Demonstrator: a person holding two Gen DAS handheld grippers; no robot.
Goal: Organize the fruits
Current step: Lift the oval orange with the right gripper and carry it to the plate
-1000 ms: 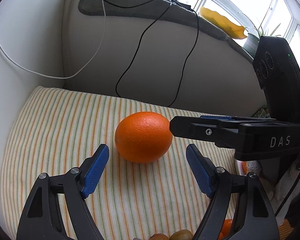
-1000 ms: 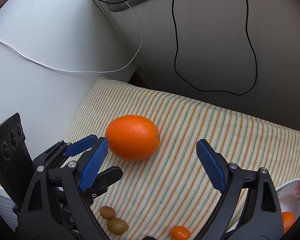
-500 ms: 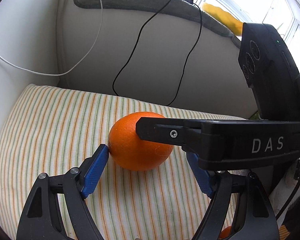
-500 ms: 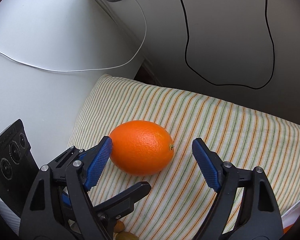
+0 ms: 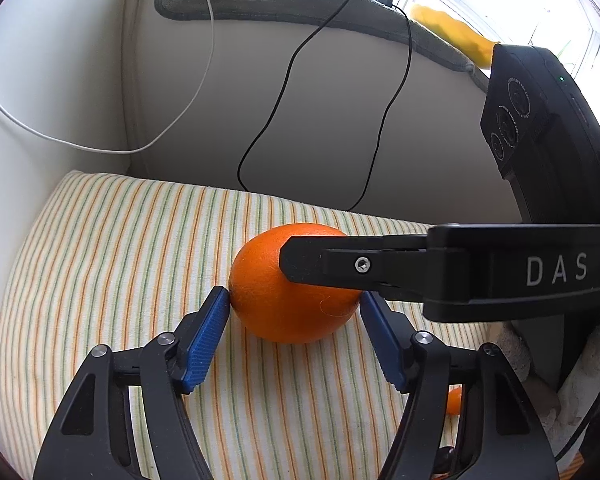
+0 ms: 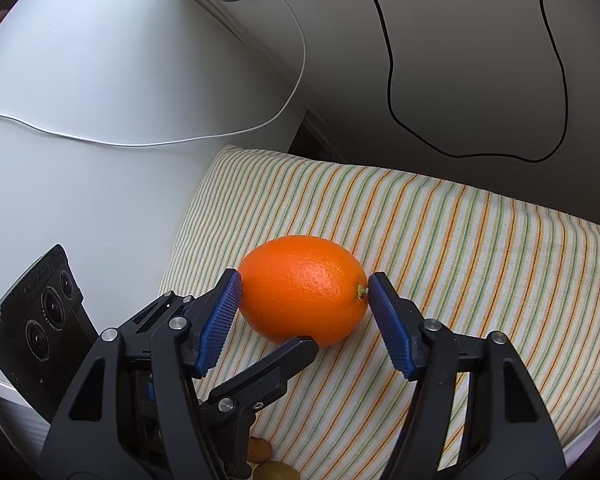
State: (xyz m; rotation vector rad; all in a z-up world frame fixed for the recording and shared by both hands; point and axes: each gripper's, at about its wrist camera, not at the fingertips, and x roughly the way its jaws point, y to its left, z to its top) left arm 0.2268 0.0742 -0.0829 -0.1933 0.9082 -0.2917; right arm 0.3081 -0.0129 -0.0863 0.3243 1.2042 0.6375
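A: Sofa (image 5: 340,128) is the biggest thing, pale grey, with a dark mat (image 5: 284,4) along its top. A black cable (image 6: 480,80) and a white cable (image 5: 172,92) hang down its back and side.

B: And in front of it?

A: Cushion (image 6: 460,248), cream cloth with thin orange and green stripes. The orange (image 6: 304,284) lies on it, about in the middle of both views.

B: How does the orange look?

A: It is egg-shaped more than round, lying on its side. The skin is bright, even orange with fine pores and a soft shine on top. In the right view a small green-brown stem end points to the right pad.

B: The claws?

A: Both are around the same fruit. The left gripper (image 5: 294,312) has just been closing; its blue pads (image 5: 208,340) touch the two ends of the orange, so it grips it. The right gripper (image 6: 304,296) has also just been closing. Its left pad lies against the skin and its right pad meets the stem end, so it clamps the orange too. In the left view one black finger of the right gripper crosses the front of the fruit; in the right view one finger of the left gripper reaches under its near side.

B: Anything smaller?

A: At the lower edge of the right view, two small brownish-green fruits (image 6: 268,464), partly hidden. In the left view a small orange fruit (image 5: 454,400) shows behind the right finger.
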